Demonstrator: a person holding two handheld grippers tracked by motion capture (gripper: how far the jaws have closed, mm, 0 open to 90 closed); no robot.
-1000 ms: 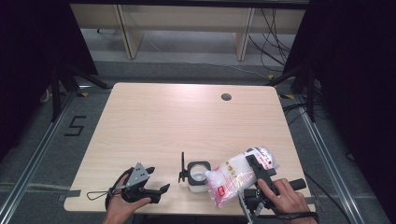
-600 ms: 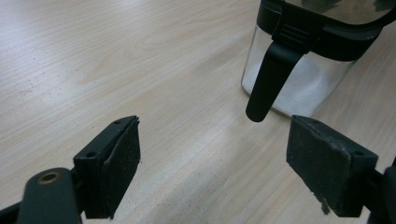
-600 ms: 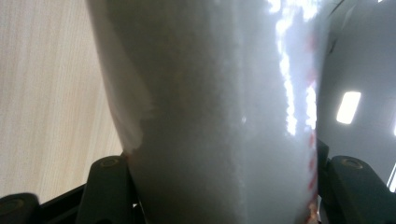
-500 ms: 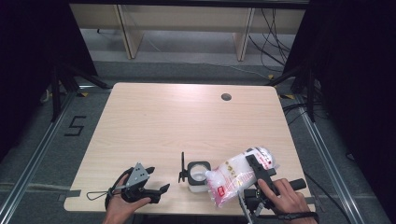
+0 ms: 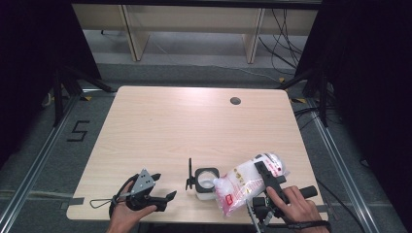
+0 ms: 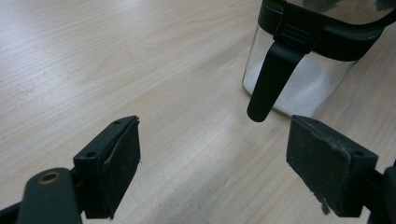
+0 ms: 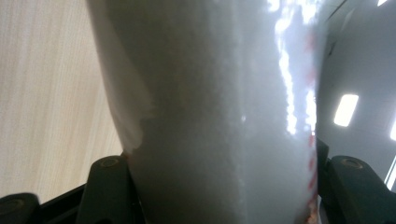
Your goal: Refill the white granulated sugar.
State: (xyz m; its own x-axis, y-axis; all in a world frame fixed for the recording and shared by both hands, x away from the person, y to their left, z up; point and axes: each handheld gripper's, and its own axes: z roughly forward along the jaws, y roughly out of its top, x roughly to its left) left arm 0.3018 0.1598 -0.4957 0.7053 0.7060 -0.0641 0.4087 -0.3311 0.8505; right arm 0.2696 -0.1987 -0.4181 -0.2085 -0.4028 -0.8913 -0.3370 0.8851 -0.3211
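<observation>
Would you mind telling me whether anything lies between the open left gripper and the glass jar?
Nothing visible does. The left gripper faces the jar across bare table; the jar's own black lever hangs on its near side.

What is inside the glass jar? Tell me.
The glass jar holds a low layer of white granules, seen through its wall. Its lid hangs open at the side. The bag in the right gripper covers part of its rim.

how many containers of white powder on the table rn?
2. A glass jar with its black lid open stands near the front edge, partly filled. A plastic bag lies tilted just right of it, clamped in the right gripper. Nothing else seems hidden.
</observation>
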